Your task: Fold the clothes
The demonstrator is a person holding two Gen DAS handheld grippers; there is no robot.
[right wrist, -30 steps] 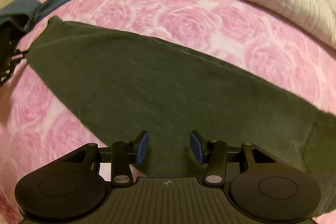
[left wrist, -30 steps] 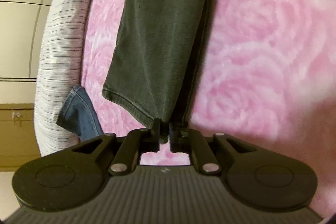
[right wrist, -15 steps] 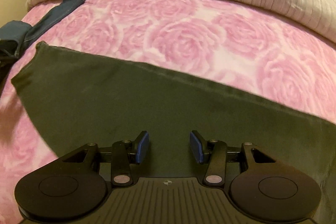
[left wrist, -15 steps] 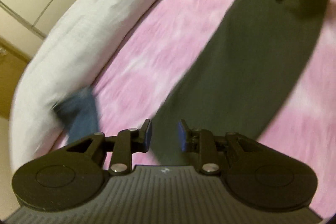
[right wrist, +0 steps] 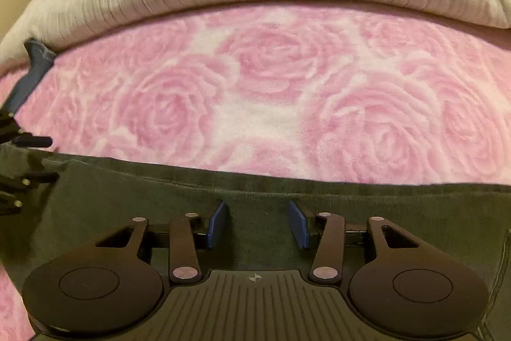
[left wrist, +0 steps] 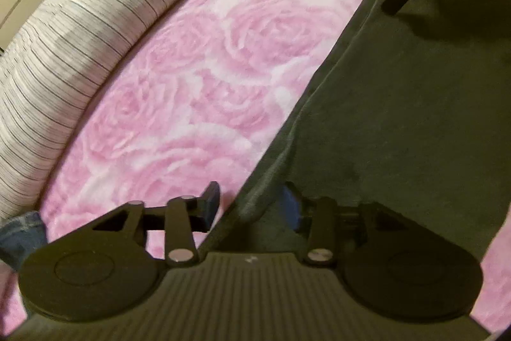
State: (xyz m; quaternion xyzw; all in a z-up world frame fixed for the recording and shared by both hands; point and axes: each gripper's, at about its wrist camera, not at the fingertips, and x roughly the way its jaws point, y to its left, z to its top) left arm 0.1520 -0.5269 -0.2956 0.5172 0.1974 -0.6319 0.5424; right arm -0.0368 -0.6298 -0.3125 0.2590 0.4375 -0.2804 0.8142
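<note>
The dark trousers [left wrist: 399,117] lie flat on the pink rose blanket [left wrist: 198,104], below the striped pillow [left wrist: 64,53]. My left gripper [left wrist: 250,203] has just been opening; a raised fold of the trousers' edge stands between its pads, unclamped. My right gripper [right wrist: 257,224] hangs released over the trousers, near their upper edge, gripping nothing.

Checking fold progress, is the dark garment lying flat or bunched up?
Mostly flat: the dark garment lies spread on the pink blanket, with one raised ridge along its edge.
</note>
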